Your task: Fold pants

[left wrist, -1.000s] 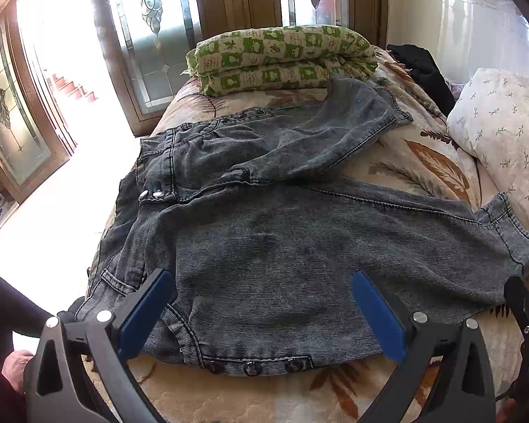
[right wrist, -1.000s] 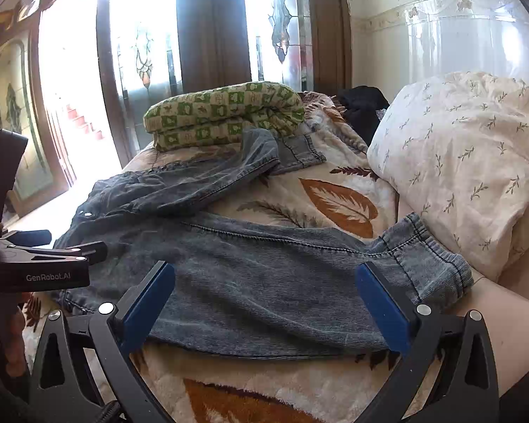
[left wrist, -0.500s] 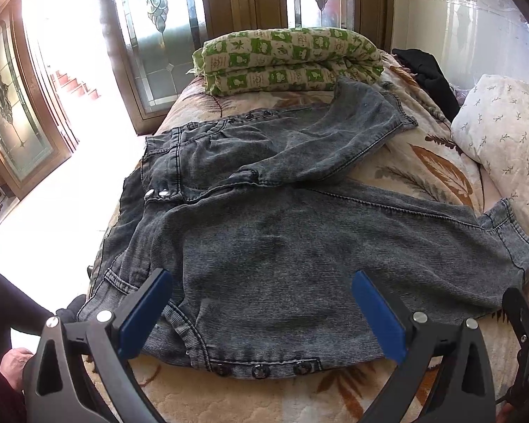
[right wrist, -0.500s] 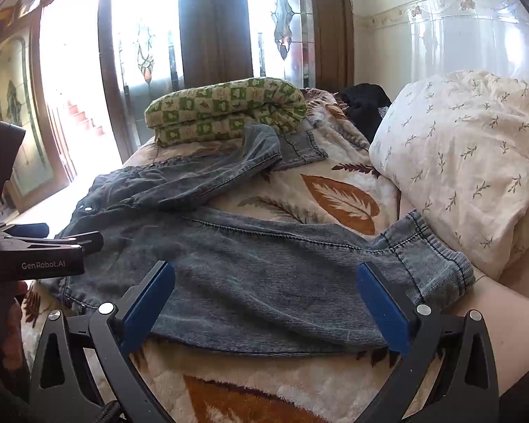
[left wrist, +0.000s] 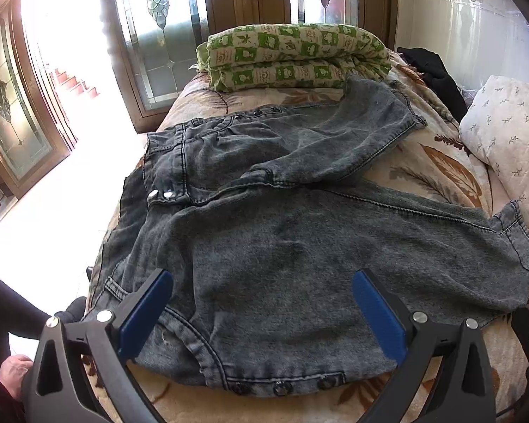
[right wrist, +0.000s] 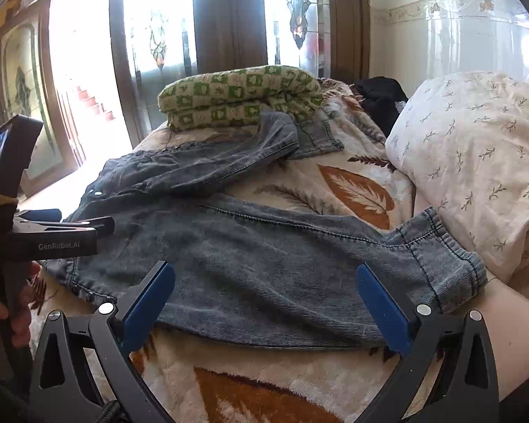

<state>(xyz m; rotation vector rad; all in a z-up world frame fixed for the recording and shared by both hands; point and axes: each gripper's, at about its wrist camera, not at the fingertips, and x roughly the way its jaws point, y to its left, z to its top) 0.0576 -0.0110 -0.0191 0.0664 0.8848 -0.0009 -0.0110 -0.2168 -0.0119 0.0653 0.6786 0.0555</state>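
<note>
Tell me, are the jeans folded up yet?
Not yet. The jeans lie spread on the blanket, legs apart in a V. Both the left gripper and right gripper are open.

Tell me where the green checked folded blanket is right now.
The green checked blanket lies at the far end of the bed by the window, in both views, just beyond the upper leg of the pants.

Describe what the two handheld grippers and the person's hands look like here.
Each gripper, left and right, has black angular plastic arms with silver rivets and flat blue pads. The left gripper's black side body carries white "GenRobot.AI" lettering. A bare hand grips its handle, and a dark sleeve shows at the left edge.
</note>
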